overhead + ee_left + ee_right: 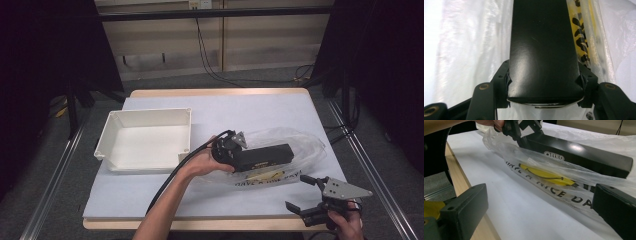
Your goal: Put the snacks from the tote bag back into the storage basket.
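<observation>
At the left of the counter (150,200) we see a white tray (145,140), open side up, sitting close to the left edge. Bare white surface lies in front of the tray and down to the near edge, so there is free room there. Just right of the tray's near corner, the left claw (239,155) comes in over the middle of the counter, its cable trailing back beside the forearm. In the left gripper view its jaws stand at a middling width and press on both sides of the near end of a black box (544,50); we take it as held.

The box is long and narrow. In the high view its long axis runs roughly left to right across the counter, pointing away from the left claw toward the right edge. The right gripper view shows white lettering on its side, and the free end looks raised off the surface. It lies in or on a clear plastic bag (300,142) printed with yellow and black, which spreads out toward the right edge.

At the near right corner, the right claw (305,195) hovers with its jaws wide apart and nothing between them, just short of the bag.
</observation>
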### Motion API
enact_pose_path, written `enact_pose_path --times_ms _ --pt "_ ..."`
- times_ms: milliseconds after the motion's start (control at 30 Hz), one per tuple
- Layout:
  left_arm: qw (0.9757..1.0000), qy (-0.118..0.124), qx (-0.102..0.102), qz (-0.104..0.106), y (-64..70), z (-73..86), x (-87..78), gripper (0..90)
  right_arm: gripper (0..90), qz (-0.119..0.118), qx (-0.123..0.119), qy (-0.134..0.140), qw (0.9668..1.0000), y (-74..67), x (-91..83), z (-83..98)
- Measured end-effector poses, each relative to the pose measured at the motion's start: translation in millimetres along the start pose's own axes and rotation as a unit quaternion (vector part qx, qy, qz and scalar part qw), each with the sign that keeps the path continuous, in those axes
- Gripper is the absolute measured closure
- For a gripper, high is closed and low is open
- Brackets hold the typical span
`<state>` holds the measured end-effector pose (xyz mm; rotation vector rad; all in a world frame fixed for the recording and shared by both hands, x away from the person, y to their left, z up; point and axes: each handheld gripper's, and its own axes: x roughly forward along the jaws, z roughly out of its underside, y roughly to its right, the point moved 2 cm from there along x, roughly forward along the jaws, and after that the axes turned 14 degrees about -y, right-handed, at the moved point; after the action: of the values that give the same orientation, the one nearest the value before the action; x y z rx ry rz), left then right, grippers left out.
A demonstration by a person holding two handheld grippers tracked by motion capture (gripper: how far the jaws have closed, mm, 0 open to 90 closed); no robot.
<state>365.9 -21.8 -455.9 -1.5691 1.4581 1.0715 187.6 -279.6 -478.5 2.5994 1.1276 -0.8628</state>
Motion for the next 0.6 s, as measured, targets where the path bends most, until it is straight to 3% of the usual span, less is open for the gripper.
enact_pose_path --times_ms 33,233,600 --pt "0.9999 0.011 -0.003 0.004 -0.4 1.2 -2.9 43.1 0.2 0.003 0.0 0.001 1.0 0.8 -0.4 0.1" --pt "0.9998 0.017 0.004 0.012 3.5 2.2 -10.8 43.1 0.2 0.002 -0.004 0.005 1.0 1.4 -1.6 0.3" --pt "0.9996 0.026 0.006 0.004 4.7 9.6 -30.2 43.1 0.1 0.014 -0.01 0.024 0.9996 4.3 -5.6 0.2"
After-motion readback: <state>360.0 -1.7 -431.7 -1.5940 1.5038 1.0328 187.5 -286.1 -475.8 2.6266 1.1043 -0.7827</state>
